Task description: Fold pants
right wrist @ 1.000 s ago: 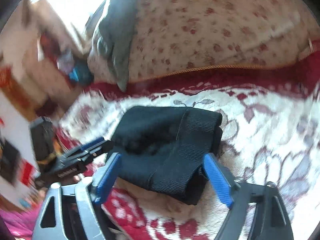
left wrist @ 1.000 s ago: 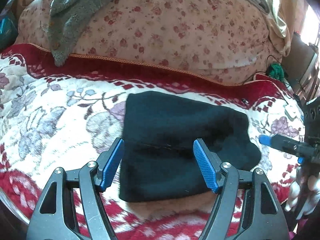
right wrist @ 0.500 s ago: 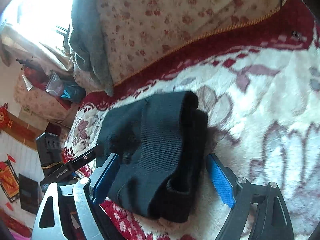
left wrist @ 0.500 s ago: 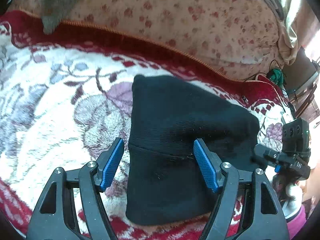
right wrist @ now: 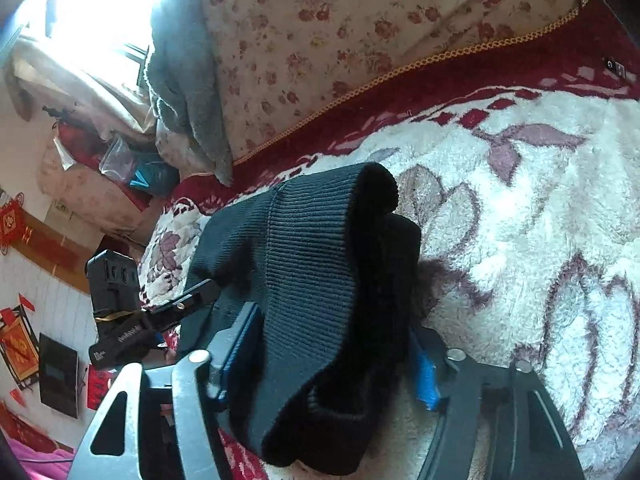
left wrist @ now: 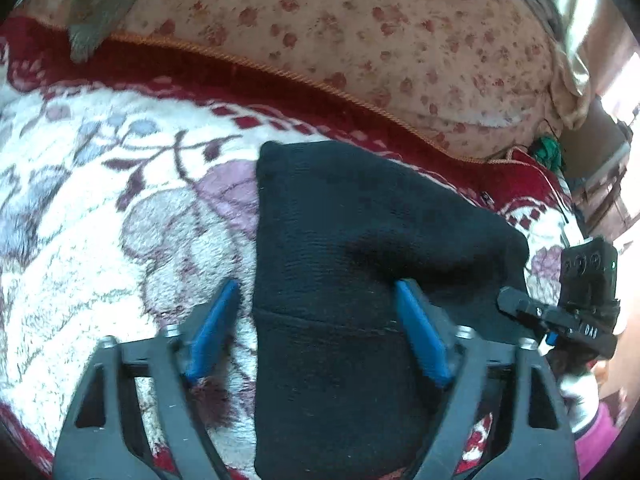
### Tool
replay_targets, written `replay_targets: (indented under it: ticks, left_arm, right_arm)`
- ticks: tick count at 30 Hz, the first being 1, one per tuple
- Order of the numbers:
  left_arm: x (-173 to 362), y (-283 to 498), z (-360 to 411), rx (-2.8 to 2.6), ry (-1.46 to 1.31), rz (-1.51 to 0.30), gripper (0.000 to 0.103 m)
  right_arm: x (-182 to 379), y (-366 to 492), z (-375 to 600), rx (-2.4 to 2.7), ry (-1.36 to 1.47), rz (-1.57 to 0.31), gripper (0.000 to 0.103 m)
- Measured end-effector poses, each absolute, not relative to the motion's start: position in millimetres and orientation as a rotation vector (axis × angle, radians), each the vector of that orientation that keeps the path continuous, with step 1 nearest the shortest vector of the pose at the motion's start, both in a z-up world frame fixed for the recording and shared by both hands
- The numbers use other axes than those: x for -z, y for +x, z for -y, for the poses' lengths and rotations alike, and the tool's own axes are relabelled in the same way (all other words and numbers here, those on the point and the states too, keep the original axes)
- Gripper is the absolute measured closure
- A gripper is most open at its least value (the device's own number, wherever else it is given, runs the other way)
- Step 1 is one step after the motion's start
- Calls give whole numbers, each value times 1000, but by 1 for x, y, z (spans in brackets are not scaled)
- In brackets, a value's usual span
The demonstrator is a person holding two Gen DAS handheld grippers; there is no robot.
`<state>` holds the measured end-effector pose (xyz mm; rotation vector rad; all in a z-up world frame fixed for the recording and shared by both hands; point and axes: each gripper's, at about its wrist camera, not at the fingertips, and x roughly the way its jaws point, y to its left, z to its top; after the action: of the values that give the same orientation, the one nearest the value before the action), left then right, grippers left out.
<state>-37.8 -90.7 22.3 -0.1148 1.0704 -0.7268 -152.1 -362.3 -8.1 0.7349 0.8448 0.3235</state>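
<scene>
The black knit pants (left wrist: pixel 340 248) lie folded in a thick bundle on the fluffy floral blanket (left wrist: pixel 120 208). My left gripper (left wrist: pixel 316 312) is open and straddles the bundle's near left edge, with its blue pads on either side. In the right wrist view the ribbed waistband end of the pants (right wrist: pixel 312 280) sits between the jaws of my right gripper (right wrist: pixel 332 344), which stands open around it; the right pad (right wrist: pixel 426 376) is partly hidden behind the cloth. The right gripper also shows at the right edge of the left wrist view (left wrist: pixel 568 312).
A floral quilt roll (left wrist: pixel 360 32) lies along the far side behind a dark red border. A grey towel (right wrist: pixel 188 92) hangs over it. A bright window and cluttered wall (right wrist: pixel 60 160) are at the left of the right wrist view.
Both grippers have moved in closer to the bundle. The right gripper now has the waistband end deeper between its jaws, and that end looks lifted and bunched higher.
</scene>
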Motion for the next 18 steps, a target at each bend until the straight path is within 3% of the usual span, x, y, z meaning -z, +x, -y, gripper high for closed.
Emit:
replay_targets:
  ticks: [1, 6, 18]
  left_arm:
    - [-25, -40, 92, 738, -112, -1066, 46]
    - [-38, -41, 84, 747, -127, -1042, 69]
    - [-91, -35, 15, 660, -155, -918, 70]
  right_arm:
    - [7, -154, 362, -330, 738, -835, 49]
    - [-8, -157, 361, -349, 718, -804, 60]
    - [-54, -132, 312, -488, 653, -764, 63]
